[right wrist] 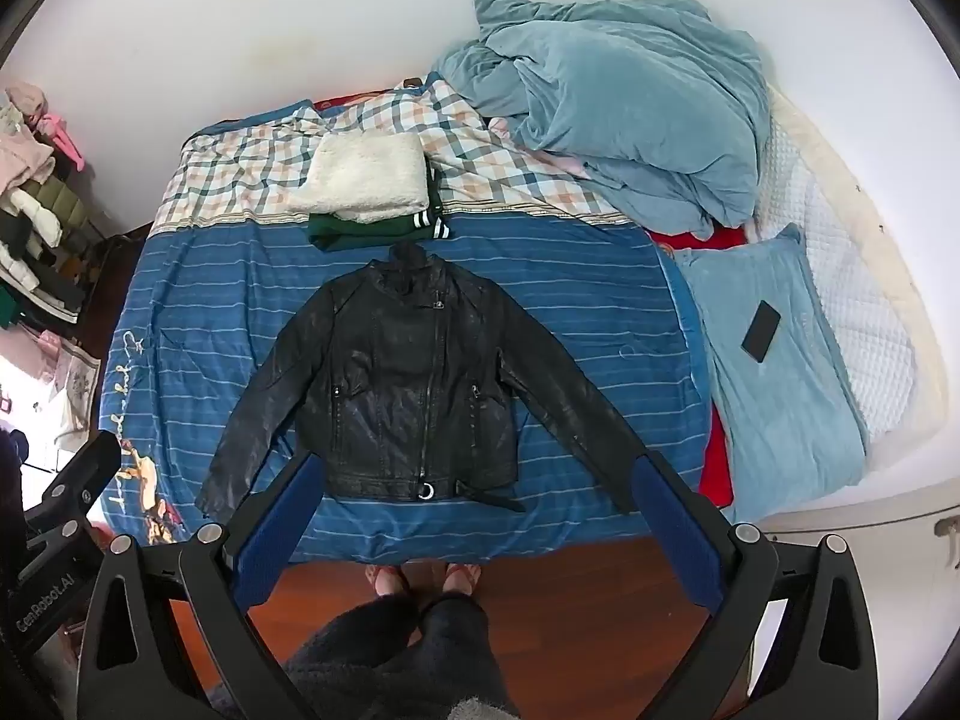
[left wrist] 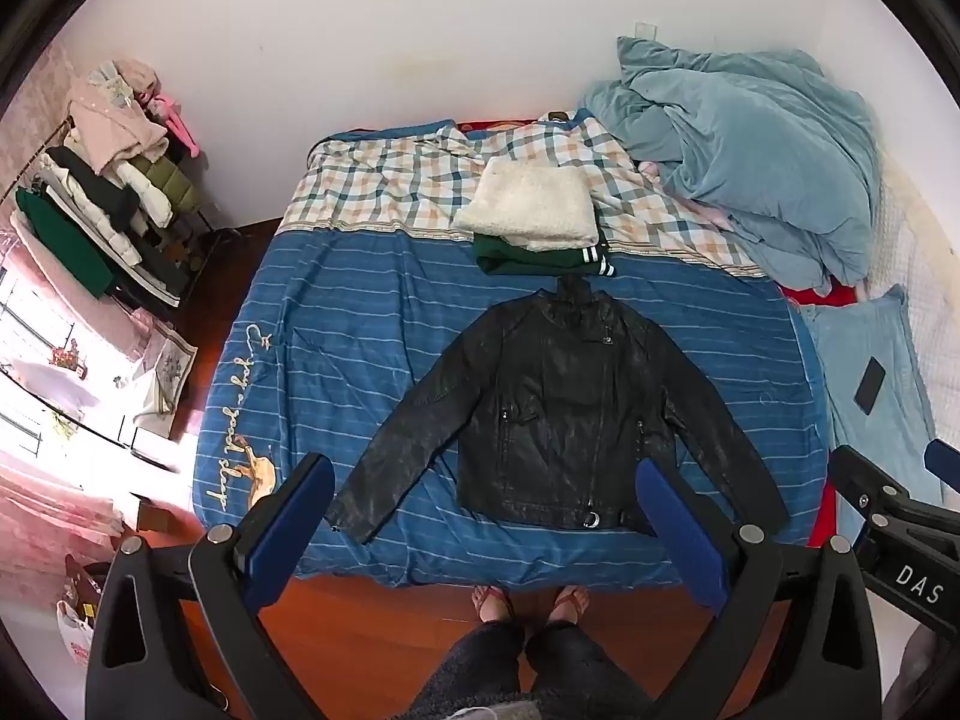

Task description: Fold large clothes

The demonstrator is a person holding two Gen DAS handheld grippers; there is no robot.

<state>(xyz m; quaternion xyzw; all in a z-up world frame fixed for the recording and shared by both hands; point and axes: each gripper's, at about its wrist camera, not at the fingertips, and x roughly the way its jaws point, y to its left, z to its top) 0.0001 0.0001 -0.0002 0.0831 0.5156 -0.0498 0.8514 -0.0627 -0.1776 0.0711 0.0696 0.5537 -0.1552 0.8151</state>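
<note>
Left to right, left wrist view: a clothes rack (left wrist: 114, 198) heaped with coats stands by the wall at far left, apart from the bed across a strip of red-brown wood floor (left wrist: 384, 630); the blue striped bedspread (left wrist: 336, 324) bears cursive embroidery along its left edge, reading roughly "Enjoy a good sleep"; its near edge hangs over the floor, just in front of the person's sandalled feet (left wrist: 522, 600).

The black leather jacket (left wrist: 558, 414) lies flat, front up and zipped, at the middle of the bedspread, collar toward the wall, both sleeves spread diagonally outward; bare bedspread surrounds it on the left and right; its hem lies near the near edge of the bed.

Just beyond the collar sits a folded stack, a white fleece garment (left wrist: 534, 210) on top of a green garment (left wrist: 540, 261) with white-striped cuffs; a crumpled blue-grey duvet (left wrist: 750, 162) fills the far right corner; a dark phone (left wrist: 870, 387) rests on a light blue pillow (left wrist: 882, 420) at the right edge.

The left gripper (left wrist: 483, 483) hangs above the near edge with its blue-padded fingers spread wide, holding nothing; the right gripper (right wrist: 474, 480) likewise stands wide apart and unloaded; its body, seen from the left view, reads "DAS"; the left body, seen from the right view, reads "GenRobot.AI".
</note>
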